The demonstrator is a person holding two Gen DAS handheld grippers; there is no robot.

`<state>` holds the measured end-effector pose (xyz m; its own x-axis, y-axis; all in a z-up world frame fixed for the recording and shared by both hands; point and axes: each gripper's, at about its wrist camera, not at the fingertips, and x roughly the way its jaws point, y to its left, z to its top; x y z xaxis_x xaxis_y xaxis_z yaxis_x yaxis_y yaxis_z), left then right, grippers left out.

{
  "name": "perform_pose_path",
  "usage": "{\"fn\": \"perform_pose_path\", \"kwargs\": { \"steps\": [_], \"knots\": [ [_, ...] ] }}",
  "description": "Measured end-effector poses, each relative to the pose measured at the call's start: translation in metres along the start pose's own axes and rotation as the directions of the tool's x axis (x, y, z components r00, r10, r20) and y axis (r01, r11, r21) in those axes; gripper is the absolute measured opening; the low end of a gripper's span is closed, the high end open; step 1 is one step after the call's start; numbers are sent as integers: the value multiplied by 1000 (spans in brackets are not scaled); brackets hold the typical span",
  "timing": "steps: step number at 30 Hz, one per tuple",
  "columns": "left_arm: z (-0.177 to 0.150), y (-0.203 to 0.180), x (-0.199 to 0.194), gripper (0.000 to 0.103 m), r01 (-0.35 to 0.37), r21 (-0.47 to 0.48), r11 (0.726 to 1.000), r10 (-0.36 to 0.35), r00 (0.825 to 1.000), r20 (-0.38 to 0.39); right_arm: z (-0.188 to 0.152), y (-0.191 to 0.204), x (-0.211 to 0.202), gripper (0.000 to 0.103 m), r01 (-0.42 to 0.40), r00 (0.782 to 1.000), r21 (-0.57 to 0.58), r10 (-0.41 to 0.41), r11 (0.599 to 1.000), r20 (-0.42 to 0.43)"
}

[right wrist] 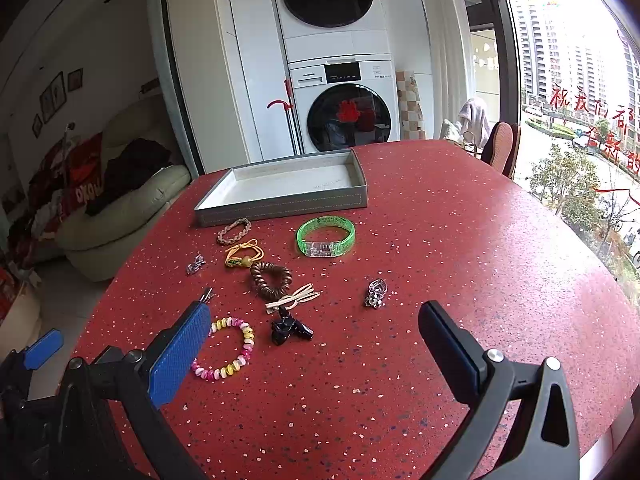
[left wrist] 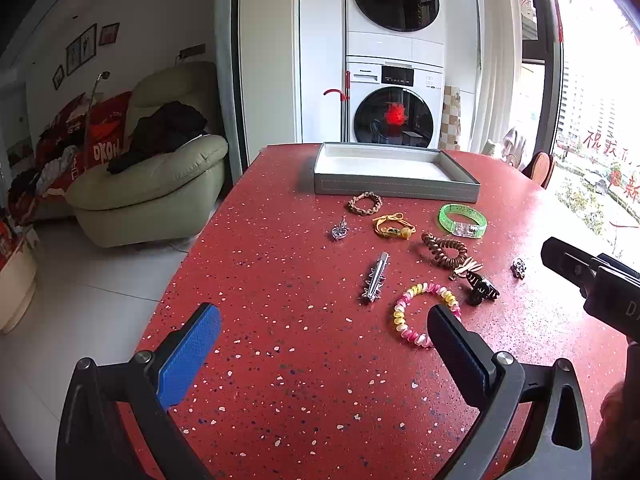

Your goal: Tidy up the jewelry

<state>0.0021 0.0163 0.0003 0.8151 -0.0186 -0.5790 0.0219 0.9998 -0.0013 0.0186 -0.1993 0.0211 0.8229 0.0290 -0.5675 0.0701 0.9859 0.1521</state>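
Observation:
Jewelry lies scattered on the red speckled table (left wrist: 280, 360) before an empty grey tray (left wrist: 394, 172) (right wrist: 288, 188). There is a green bangle (left wrist: 462, 220) (right wrist: 326, 236), a brown braided bracelet (left wrist: 365, 202), a yellow cord tie (left wrist: 392, 226), a brown coil tie (left wrist: 444, 249), a spiked silver clip (left wrist: 375, 278), a pink-yellow bead bracelet (left wrist: 424, 312) (right wrist: 228, 348), a black claw clip (left wrist: 482, 288) (right wrist: 290, 330) and small silver charms (left wrist: 339, 231) (right wrist: 376, 293). My left gripper (left wrist: 324, 328) is open and empty near the bead bracelet. My right gripper (right wrist: 316, 332) is open and empty above the table's near part.
A pale green armchair (left wrist: 160, 176) with dark clothes stands left of the table. Stacked washer and dryer (left wrist: 394, 64) stand behind it. A window is at the right, with a chair back (right wrist: 502, 146) at the table's far right edge.

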Motion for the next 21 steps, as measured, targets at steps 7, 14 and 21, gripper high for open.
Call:
{"fn": "perform_pose_path", "kwargs": {
  "steps": [7,14,21],
  "knots": [
    [-1,0,1,103,-5,-6,1000,5,1000,0,-1,1,3,103,-9,1000,-3,9,1000,-5],
    [0,0,2,103,-4,-8,1000,4,1000,0,-1,0,0,103,-9,1000,-4,9,1000,0],
    [-1,0,3,103,0,-17,1000,0,1000,-10,-2,0,-1,103,-11,1000,-9,11,1000,-1]
  ]
}}
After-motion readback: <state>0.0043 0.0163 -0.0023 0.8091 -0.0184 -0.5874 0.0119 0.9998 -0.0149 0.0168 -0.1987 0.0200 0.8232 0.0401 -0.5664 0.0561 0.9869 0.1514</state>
